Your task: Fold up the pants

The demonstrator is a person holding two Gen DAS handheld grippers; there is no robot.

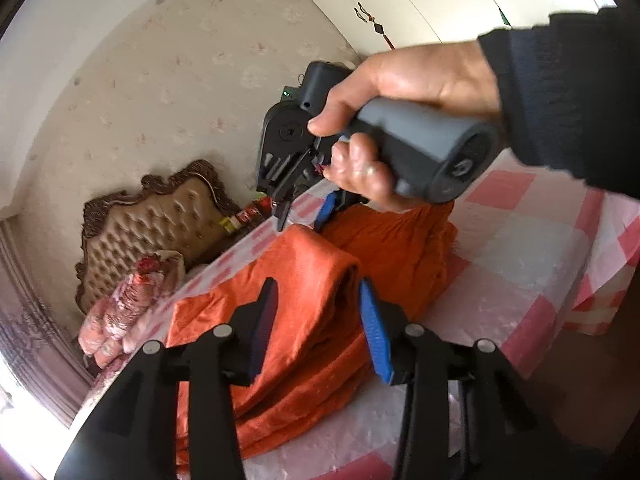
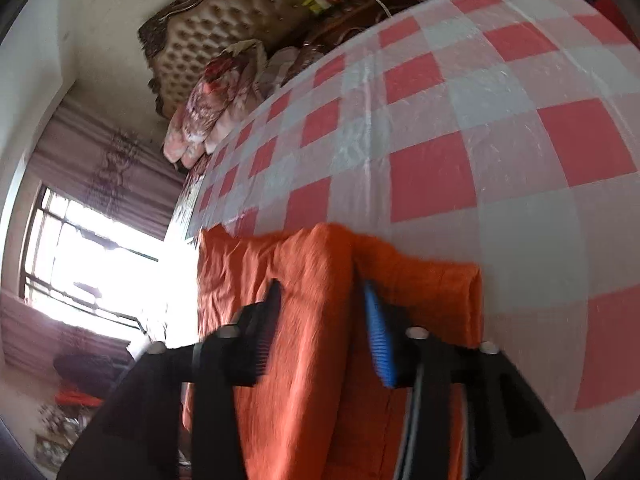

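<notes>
Pale patterned wallpaper (image 1: 168, 60), tufted tan headboard (image 1: 148, 224) with dark carved frame, floral pillows (image 2: 216, 108) against it, pink-and-white checked bed cover (image 2: 460, 128), bright barred window (image 2: 88, 256), mauve curtains (image 2: 104, 160)

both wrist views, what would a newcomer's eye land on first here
The bright orange pants jump out first, lying bunched on the pink-and-white checked cover of the bed. Next comes the right claw in a person's hand, hanging open just over the far edge of the cloth. Behind, a tufted brown headboard stands against the wall.
</notes>
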